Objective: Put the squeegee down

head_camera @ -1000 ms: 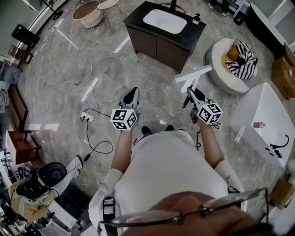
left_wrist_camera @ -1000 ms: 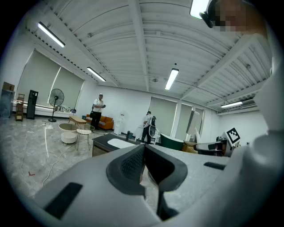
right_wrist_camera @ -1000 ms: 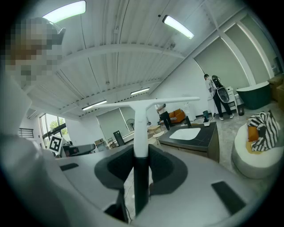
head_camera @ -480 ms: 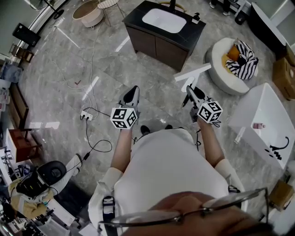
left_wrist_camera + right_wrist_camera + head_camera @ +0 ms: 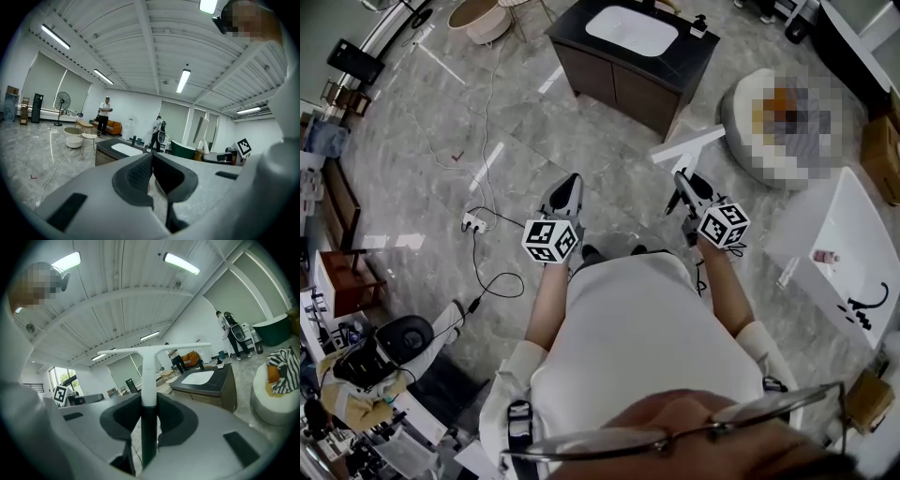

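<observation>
Right gripper (image 5: 149, 397) has its jaws part-way closed on the squeegee (image 5: 149, 373), the pads pressing either side of the dark lower stem. The white handle runs on past the jaw tips to a long white crossbar blade, so the tool is up in the air, carried out in front of that gripper and resting on nothing. Left gripper (image 5: 153, 155) is well apart on the other side of the person's body, at about the same height, its jaws brought fully together with nothing between them. Grey marble floor (image 5: 534, 131) spreads beneath both grippers. A white bathtub (image 5: 853, 234) lies off to the right of the right gripper. A dark vanity cabinet (image 5: 614, 86) stands ahead of both grippers and well apart from them — the squeegee's blade points roughly toward it — with a white basin (image 5: 633, 30) set in its black top. A round white seat (image 5: 739, 114) sits ahead and to the right of the right gripper, between cabinet and tub, its cushion blurred over. On the floor just left of the left gripper lies a small white power strip (image 5: 472, 222), with a thin black cable (image 5: 487, 281) looping back from it.
</observation>
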A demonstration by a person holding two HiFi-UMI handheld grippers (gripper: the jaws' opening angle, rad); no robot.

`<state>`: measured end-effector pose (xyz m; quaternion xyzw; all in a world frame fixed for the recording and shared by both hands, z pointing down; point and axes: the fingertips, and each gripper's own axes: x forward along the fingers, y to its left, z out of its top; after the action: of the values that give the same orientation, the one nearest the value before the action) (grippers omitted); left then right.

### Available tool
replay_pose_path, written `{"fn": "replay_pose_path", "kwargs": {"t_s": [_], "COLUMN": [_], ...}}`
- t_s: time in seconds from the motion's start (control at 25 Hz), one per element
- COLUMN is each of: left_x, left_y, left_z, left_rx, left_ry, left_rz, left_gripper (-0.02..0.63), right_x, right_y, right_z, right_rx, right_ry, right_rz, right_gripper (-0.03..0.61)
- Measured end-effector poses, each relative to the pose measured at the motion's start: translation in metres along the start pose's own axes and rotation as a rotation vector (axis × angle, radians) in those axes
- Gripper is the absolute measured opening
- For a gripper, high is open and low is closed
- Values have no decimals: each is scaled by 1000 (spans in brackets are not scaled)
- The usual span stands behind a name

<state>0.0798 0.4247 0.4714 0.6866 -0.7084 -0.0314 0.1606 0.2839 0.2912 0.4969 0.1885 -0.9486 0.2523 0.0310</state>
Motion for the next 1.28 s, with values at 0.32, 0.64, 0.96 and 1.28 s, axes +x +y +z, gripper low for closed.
{"fn": "replay_pose_path", "kwargs": {"t_s": [0.32, 0.64, 0.96, 1.28], "left_x": [7, 26, 73, 117], "left_y": [-18, -6, 30, 87], "left_z": [-12, -15, -6, 18], "left_rx": [-15, -26, -40, -22], "left_ry": [30, 53, 65, 81], "left_rz": [16, 12, -59, -116], "left_gripper": [5, 5, 5, 5], "right_x": [-3, 12, 46, 108], "right_y": [-20, -28, -39, -37], "right_z": [-12, -18, -2, 9], "right_rx": [58, 92, 68, 72], "right_ry": [17, 22, 17, 16], "right_rz": [6, 3, -63, -116], "right_gripper": [100, 100, 100, 100]}}
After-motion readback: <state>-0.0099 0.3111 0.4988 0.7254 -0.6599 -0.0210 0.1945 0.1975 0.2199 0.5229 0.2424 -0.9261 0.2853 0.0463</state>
